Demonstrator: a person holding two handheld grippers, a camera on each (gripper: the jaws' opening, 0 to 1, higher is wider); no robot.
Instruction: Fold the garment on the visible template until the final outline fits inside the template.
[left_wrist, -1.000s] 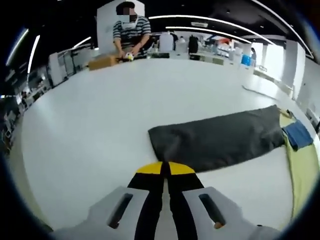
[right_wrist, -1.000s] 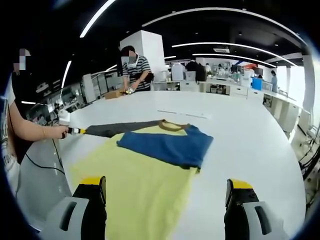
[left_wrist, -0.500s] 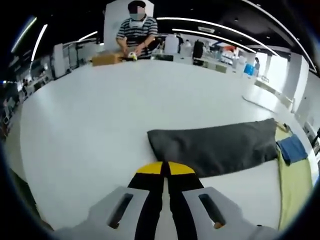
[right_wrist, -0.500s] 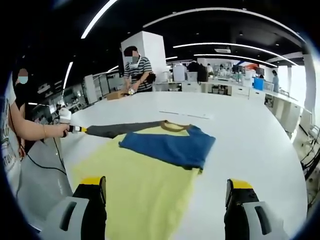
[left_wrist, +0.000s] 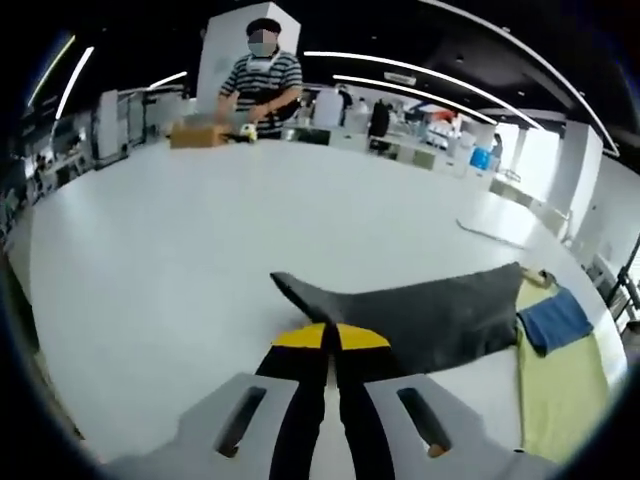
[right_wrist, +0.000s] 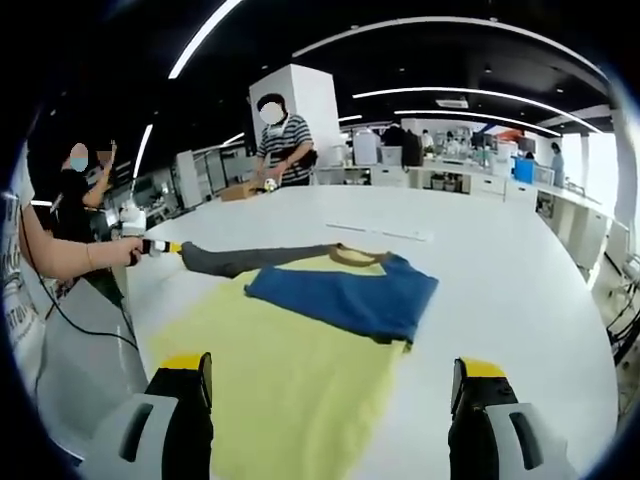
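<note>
The left gripper (left_wrist: 331, 338) is clamped tight on the dark grey fabric sleeve (left_wrist: 420, 312) stretching ahead of it. The right gripper (right_wrist: 334, 385) gapes wide and empty, with the yellow cloth template (right_wrist: 290, 385) between its jaws.

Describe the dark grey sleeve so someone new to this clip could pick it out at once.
On the big white table lies a pale yellow template sheet, with a folded blue garment body on its far end. From that body a long dark grey fabric sleeve runs off the sheet to the shut left gripper. It is the one grey, stretched-out strip; its neighbours are blue and yellow.
</note>
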